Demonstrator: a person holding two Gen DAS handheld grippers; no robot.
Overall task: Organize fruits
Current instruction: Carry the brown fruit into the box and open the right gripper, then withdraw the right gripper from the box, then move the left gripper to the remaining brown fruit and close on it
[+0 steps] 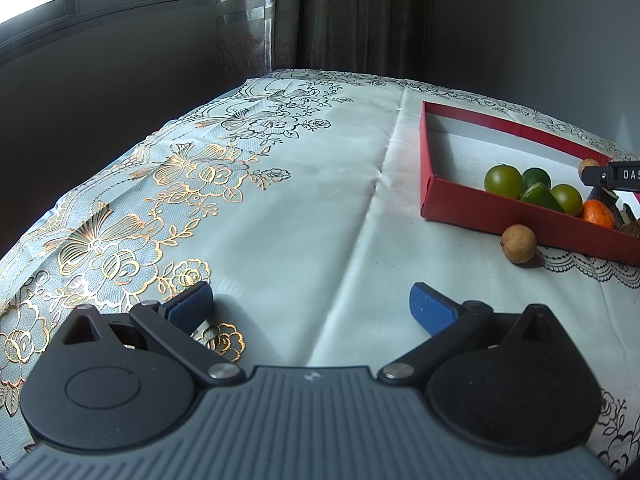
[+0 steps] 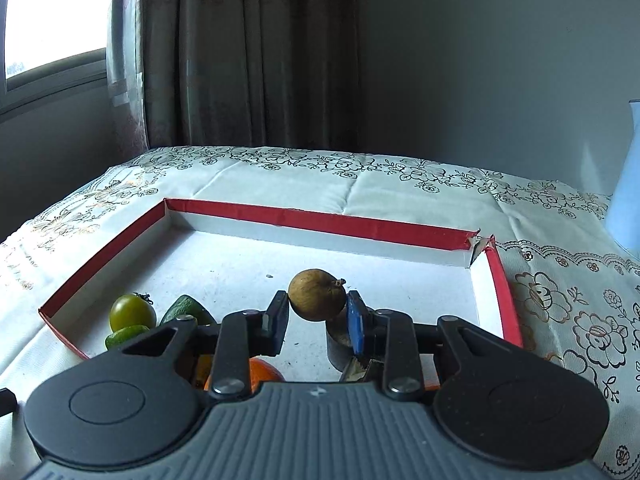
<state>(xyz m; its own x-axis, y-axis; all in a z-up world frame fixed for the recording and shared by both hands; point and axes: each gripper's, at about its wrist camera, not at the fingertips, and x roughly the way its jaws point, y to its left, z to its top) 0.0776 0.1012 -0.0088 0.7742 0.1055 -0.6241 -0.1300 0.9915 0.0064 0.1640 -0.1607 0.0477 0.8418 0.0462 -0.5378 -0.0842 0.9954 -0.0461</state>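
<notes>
A red-walled box (image 2: 320,221) with a white floor lies on the flowered tablecloth; it also shows at the right in the left wrist view (image 1: 428,196). My right gripper (image 2: 318,312) is shut on a brown longan (image 2: 317,295) and holds it above the box floor. In the box lie a green tomato (image 2: 132,312), green fruit pieces (image 2: 186,309) and an orange (image 2: 262,372). A second brown longan (image 1: 518,243) lies on the cloth just outside the box's near wall. My left gripper (image 1: 312,306) is open and empty over the cloth, left of that longan.
A light blue vessel (image 2: 626,200) stands at the far right of the table. Curtains, a window and a grey wall are behind. The table edge falls away at the left (image 1: 80,184).
</notes>
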